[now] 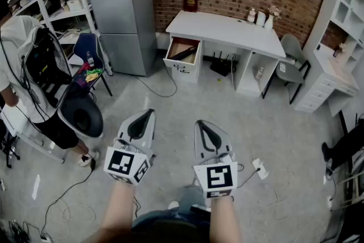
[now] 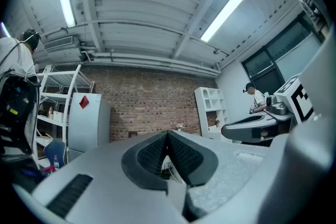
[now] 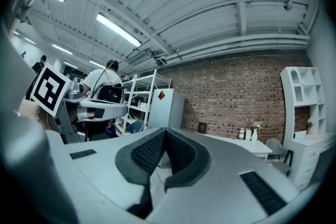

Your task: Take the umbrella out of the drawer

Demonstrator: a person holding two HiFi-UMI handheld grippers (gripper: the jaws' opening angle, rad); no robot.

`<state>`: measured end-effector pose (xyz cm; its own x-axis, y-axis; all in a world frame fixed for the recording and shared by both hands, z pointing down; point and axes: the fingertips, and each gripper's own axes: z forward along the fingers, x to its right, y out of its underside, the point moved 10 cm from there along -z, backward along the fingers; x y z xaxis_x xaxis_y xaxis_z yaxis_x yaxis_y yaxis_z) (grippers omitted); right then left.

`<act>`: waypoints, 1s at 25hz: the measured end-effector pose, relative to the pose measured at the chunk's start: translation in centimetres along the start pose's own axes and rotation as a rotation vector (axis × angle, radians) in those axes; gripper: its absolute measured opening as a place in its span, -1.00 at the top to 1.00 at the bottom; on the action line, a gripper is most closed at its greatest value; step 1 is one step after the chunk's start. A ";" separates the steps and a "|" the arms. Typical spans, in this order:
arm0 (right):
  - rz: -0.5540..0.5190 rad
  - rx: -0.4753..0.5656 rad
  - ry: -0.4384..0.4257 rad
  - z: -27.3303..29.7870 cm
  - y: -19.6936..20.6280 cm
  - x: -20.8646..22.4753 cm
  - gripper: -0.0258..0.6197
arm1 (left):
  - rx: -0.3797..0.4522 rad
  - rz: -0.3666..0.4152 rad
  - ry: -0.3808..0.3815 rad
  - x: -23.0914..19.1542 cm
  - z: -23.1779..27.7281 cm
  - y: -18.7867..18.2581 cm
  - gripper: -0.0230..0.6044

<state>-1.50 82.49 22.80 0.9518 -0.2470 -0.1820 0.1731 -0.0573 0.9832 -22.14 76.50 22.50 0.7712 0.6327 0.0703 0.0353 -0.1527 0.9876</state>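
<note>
My left tool (image 1: 147,116) is held out over the bare floor with its jaws pressed together and nothing between the pads, as its own view (image 2: 167,136) confirms. Further right and well ahead of me, the drawer (image 1: 181,69) stands pulled out at the left end of the white counter (image 1: 227,28). A dark, slim thing lies slantwise inside it, which I take to be the umbrella (image 1: 184,53). From here I can't tell which end is the handle. I expect it to be light and stiff along the shaft, with soft, slick fabric round it that could slide or bunch under the pads. I'd therefore go for the handle, or else pinch squarely across the middle of the folded body and lift it level so it clears the drawer's walls. My right tool (image 1: 202,125) is beside the left one, likewise fully closed and empty in its own view (image 3: 164,134) — both are far from the drawer.
</note>
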 end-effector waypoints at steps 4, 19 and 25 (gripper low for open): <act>-0.009 0.016 0.006 2.7 0.2 0.9 0.94 | 0.001 -0.004 0.000 -1.4 2.3 0.6 0.93; 0.045 0.010 -0.045 18.7 2.9 13.9 0.94 | -0.050 -0.015 -0.061 -6.7 20.9 4.0 0.93; 0.033 -0.008 -0.098 27.6 4.1 21.2 0.94 | -0.060 -0.031 -0.105 -9.3 31.3 5.5 0.93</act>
<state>12.37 50.36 22.67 0.9279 -0.3417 -0.1490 0.1441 -0.0399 0.9888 -9.20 46.04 22.92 0.8330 0.5526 0.0275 0.0248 -0.0869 0.9959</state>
